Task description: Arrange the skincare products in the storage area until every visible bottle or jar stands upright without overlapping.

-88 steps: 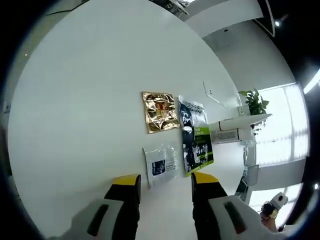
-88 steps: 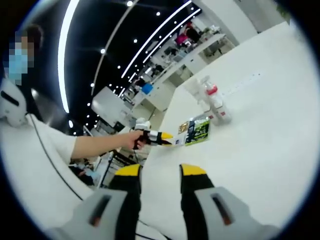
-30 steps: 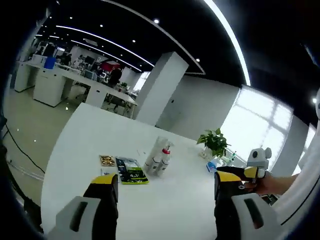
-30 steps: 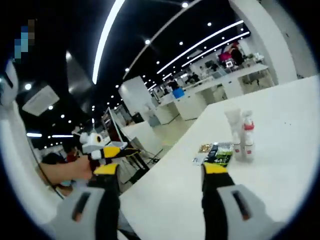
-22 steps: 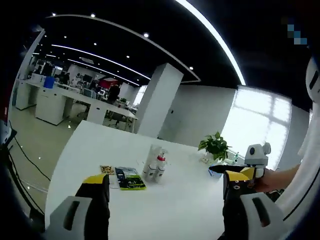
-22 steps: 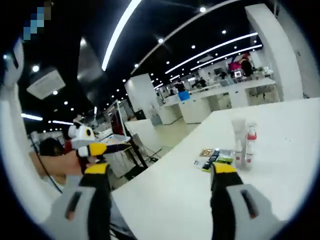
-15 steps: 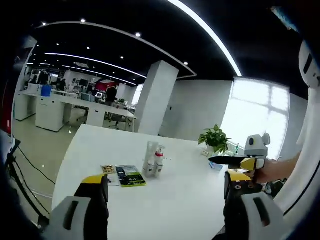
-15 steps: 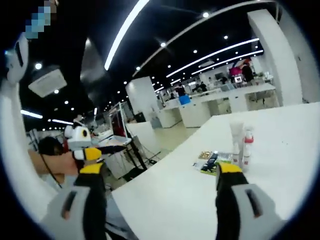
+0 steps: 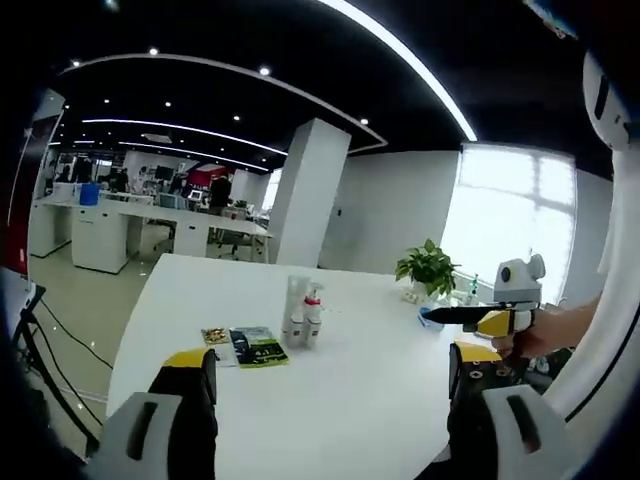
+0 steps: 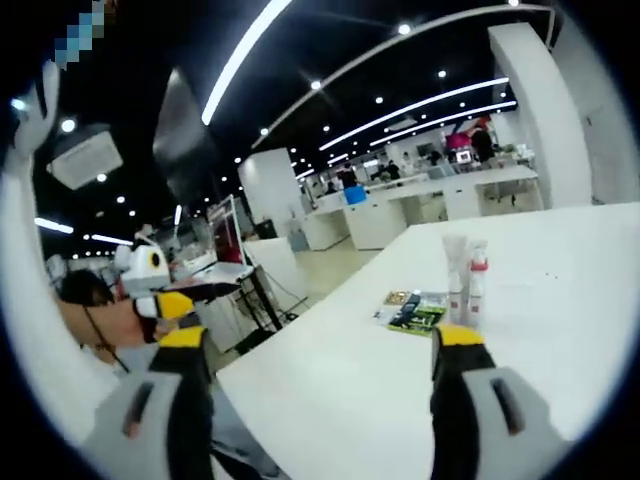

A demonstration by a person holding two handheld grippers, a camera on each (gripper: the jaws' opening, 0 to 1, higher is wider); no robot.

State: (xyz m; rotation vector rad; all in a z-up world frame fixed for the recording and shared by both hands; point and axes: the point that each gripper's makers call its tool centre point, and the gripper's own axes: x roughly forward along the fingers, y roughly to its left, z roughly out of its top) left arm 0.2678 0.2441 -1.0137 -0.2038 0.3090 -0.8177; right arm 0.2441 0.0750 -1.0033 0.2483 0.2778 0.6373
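Left gripper [image 9: 327, 365]: held above the near edge of the white surface [image 9: 350, 380]; its yellow-tipped jaws are spread wide apart and nothing is held between them.
Right gripper [image 10: 318, 345]: held above the same surface [image 10: 400, 370]; its jaws are likewise released, far apart, with nothing between them.
Other gripper in each view: the right gripper is seen at the right of the left gripper view [image 9: 470, 318], gripped by a hand [image 9: 530, 335]; the left gripper is seen at the left of the right gripper view [image 10: 190, 295], also gripped by a hand [image 10: 120, 325].
Bottles: two are seen standing upright, just beside each other, toward the far middle of the surface, a white tube-shaped bottle [image 9: 294, 313] [image 10: 456, 268] and a spray bottle [image 9: 311, 315] [image 10: 476, 270] with a red collar. Whether they touch cannot be told.
Packets: flat packets are laid on the surface just beside the bottles, a green and black packet [image 9: 258, 348] [image 10: 418, 313] nearest them and a small gold packet [image 9: 213, 335] [image 10: 396, 298] past it. Both are well apart from the jaws.
Plant: a potted plant [image 9: 428, 270] is seen at the far right of the surface in the left gripper view.
Room: an open office with a white pillar [image 9: 305, 195], rows of desks [image 10: 440, 195] and ceiling light strips [image 10: 240, 60] is seen behind.
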